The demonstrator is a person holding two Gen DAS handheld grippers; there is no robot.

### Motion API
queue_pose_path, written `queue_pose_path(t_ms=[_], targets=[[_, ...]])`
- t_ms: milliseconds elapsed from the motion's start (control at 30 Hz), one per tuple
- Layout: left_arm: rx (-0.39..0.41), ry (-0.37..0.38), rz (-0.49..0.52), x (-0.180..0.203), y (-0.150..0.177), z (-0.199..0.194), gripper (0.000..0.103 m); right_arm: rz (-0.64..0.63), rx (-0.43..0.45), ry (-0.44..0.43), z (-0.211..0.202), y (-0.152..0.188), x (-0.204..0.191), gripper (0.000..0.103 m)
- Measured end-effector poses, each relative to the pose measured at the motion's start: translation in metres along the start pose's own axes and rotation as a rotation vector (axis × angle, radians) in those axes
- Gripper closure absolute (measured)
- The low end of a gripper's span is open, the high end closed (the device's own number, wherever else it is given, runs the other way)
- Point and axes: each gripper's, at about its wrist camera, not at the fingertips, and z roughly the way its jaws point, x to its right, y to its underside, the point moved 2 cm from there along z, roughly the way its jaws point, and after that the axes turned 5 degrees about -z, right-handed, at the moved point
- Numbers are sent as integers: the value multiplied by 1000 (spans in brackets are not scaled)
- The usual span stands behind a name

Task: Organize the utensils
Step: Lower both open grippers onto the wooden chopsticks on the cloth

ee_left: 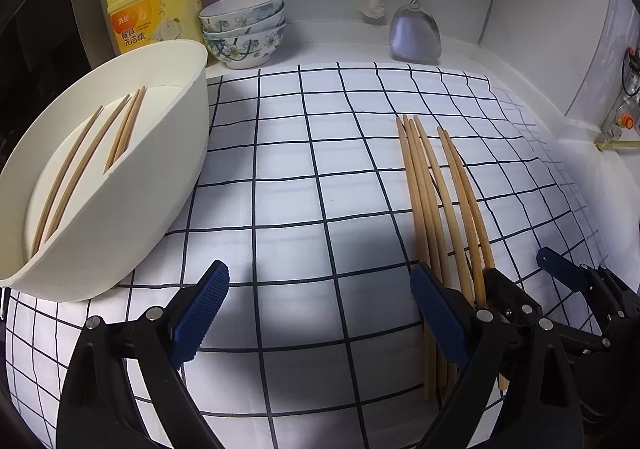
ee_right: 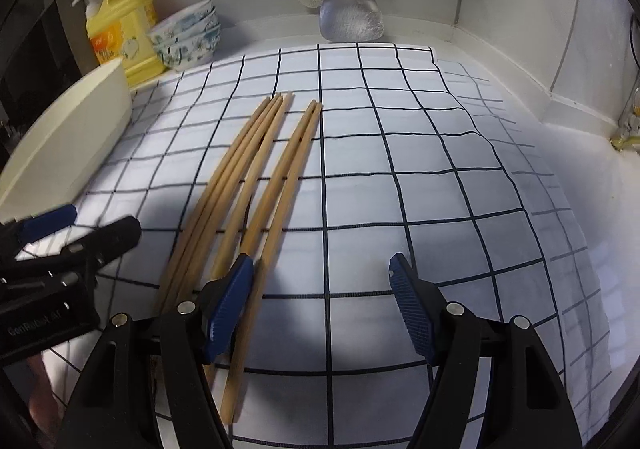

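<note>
We hold both tongs agape, gripping nothing. The loose wooden chopsticks (ee_right: pixel 256 177) lie beside our right tongs (ee_right: pixel 322 303), their near ends hidden behind its left finger; our left tongs (ee_left: pixel 320 313) hover left of them.

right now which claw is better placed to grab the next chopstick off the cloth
Right, probably. The right claw is open at the near ends of the loose chopsticks; the left claw faces bare checked cloth beside them.
</note>
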Motion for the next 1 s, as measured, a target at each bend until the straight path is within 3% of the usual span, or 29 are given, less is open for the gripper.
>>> queue_pose_path(t_ms=[600,1000], targets=[[-27,39,55,21,-1,16,13,27,5,61,4,-2,35,36],[-69,-3,106,23,5,25,11,30,1,49,5,-4,43,36]])
